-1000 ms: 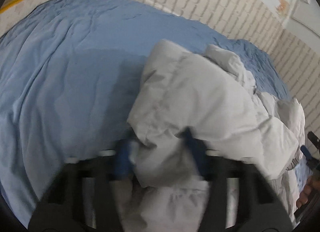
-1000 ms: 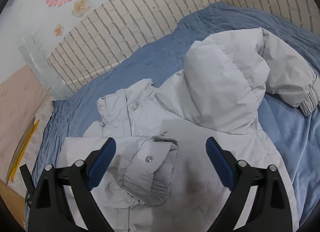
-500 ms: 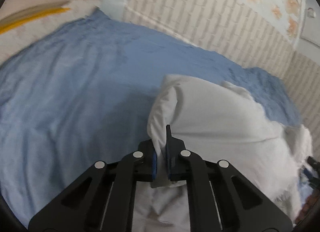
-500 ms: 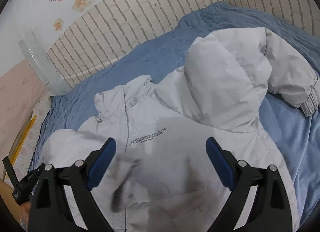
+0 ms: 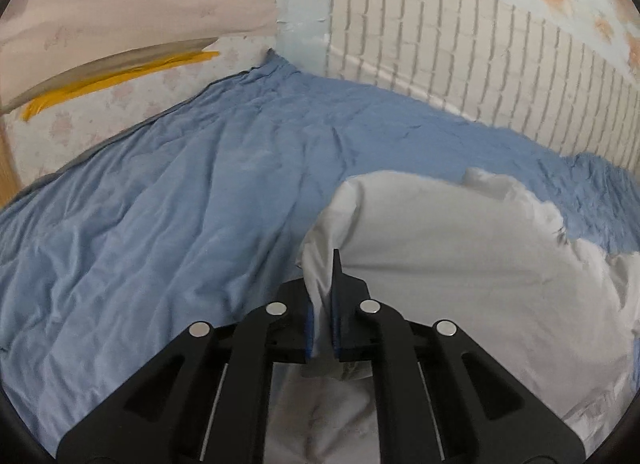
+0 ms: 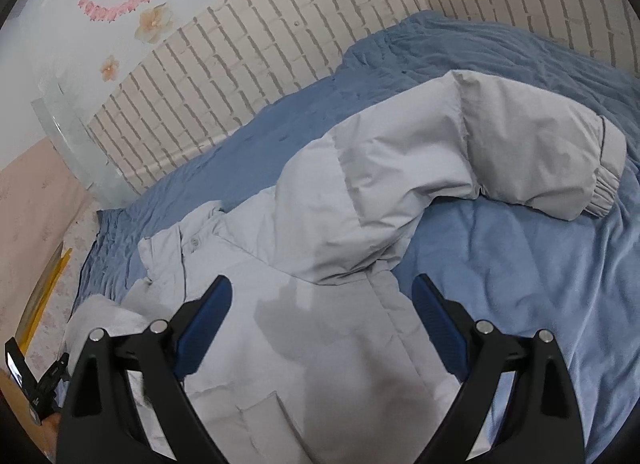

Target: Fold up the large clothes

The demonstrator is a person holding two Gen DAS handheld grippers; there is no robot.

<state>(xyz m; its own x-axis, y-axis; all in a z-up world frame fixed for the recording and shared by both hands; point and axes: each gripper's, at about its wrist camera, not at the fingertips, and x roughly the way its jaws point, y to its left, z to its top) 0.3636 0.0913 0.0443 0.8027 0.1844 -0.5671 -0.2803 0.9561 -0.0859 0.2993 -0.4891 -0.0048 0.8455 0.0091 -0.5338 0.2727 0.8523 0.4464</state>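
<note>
on blue bed [image 5: 160,223], left gripper [image 5: 322,328] pinching jacket [image 5: 460,264]

Left tongs [image 5: 323,328] pinched tight on a fold of the jacket [image 5: 460,264]; right tongs [image 6: 322,328] spread wide above the jacket, gripping nothing.

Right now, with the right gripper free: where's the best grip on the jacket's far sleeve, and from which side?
Take the sleeve at its ribbed cuff, coming from the open blue bedsheet on the near side. The cuff is the narrow free end, lying flat and clear of the jacket body. The right gripper is open; the left gripper is shut on the other sleeve.
</note>
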